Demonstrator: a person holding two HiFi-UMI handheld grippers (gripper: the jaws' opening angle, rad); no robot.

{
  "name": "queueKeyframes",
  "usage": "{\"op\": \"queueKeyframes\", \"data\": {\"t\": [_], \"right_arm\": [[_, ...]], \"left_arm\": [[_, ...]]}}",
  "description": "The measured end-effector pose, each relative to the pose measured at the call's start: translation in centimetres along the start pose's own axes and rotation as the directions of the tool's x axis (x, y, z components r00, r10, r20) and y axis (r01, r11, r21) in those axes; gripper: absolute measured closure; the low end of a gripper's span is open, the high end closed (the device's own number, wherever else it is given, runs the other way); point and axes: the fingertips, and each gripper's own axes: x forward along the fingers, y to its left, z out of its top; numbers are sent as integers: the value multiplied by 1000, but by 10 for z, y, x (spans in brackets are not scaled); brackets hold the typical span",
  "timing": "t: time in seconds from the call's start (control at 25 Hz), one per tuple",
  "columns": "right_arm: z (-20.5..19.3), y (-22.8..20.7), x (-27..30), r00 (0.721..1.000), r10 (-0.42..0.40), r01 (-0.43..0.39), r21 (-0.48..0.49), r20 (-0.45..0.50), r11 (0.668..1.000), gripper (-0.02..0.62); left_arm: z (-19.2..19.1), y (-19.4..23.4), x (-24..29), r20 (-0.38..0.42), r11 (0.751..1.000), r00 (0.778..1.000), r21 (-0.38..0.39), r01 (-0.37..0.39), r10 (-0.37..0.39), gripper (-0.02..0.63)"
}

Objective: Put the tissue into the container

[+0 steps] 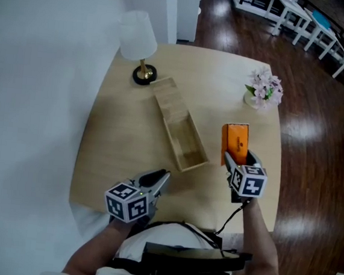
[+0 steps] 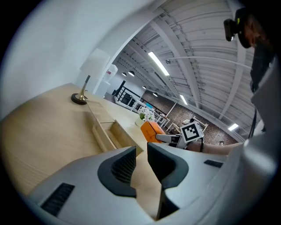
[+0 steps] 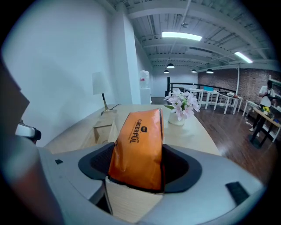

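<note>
While the fingers of the right gripper are clenched on the near end of the orange tissue pack, the pack runs forward from between them with its printed face up. The word CHEERFUL shows in dark letters on that face. Whether the pack's far end touches the tabletop cannot be told.

The fingers of the left gripper are released. They stand a little apart, and only bare tabletop shows through the narrow gap.

In the head view the pack lies just to the right of the near end of the wooden container, apart from it. The container is a long box set at a slant across the middle of the tabletop. Its near half is open and empty, and its far half is covered by a wooden lid. The left gripper hangs near the tabletop's front edge, short of the container's near end.

Beyond the container's far end stands a lamp with a white shade and a brass stem on a dark round base. At the far right corner sits a small vase of pale pink flowers. Around the tabletop lies a dark wooden floor.
</note>
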Motion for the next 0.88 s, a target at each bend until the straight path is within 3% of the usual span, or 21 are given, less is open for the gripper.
{"op": "queueKeyframes", "data": {"t": [0.2, 0.56, 0.88], "right_arm": [[15, 27, 10, 999, 39, -39, -36, 7, 999, 244], [44, 79, 21, 992, 118, -114, -101, 38, 988, 245], [47, 124, 35, 980, 196, -192, -154, 14, 969, 247]], "left_arm": [[5, 16, -8, 18, 999, 999, 11, -42, 42, 528], [5, 34, -23, 22, 999, 998, -20, -50, 50, 528], [8, 49, -38, 51, 997, 996, -28, -77, 78, 528]]}}
